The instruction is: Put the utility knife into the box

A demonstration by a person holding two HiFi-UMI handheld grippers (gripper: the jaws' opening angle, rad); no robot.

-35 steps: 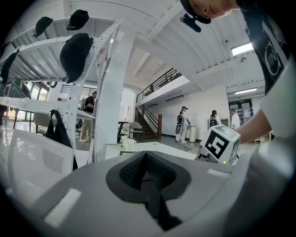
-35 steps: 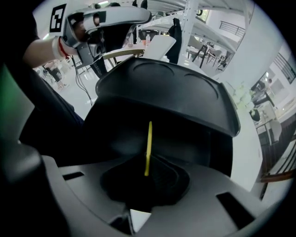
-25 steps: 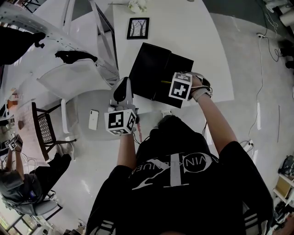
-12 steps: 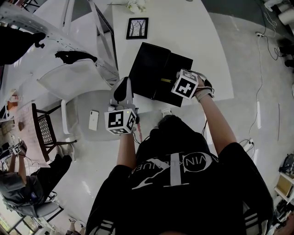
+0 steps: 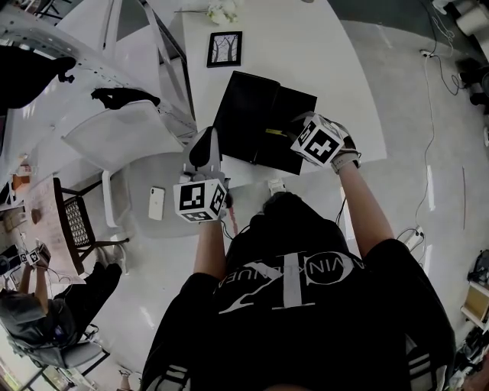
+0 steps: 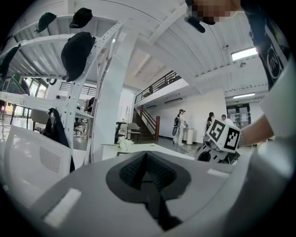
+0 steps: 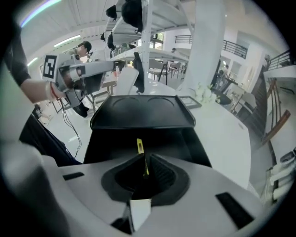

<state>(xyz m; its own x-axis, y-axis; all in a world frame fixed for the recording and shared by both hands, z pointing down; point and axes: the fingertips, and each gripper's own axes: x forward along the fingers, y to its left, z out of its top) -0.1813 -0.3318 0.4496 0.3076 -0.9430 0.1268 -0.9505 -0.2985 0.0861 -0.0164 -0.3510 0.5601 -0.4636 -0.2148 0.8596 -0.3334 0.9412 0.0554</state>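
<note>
An open black box (image 5: 296, 126) lies on the white table (image 5: 336, 69), its lid (image 5: 244, 114) folded out to the left. My right gripper (image 5: 293, 131) is shut on the yellow utility knife (image 5: 275, 132), which hangs over the box's open inside. In the right gripper view the knife (image 7: 140, 147) sticks out from between the jaws of that gripper (image 7: 144, 163), above the box (image 7: 138, 136) and in front of the lid (image 7: 138, 111). My left gripper (image 5: 206, 136) is shut and holds nothing, left of the box off the table's near edge; its pads (image 6: 138, 167) meet.
A framed picture (image 5: 225, 48) and white flowers (image 5: 221, 11) sit farther back on the table. A white chair (image 5: 122, 130) and a phone (image 5: 156, 201) on a grey round surface are to the left. Several people stand far off in the left gripper view.
The right gripper has turned and drifted slightly right while still holding the knife over the box. The left gripper has stayed in place.
</note>
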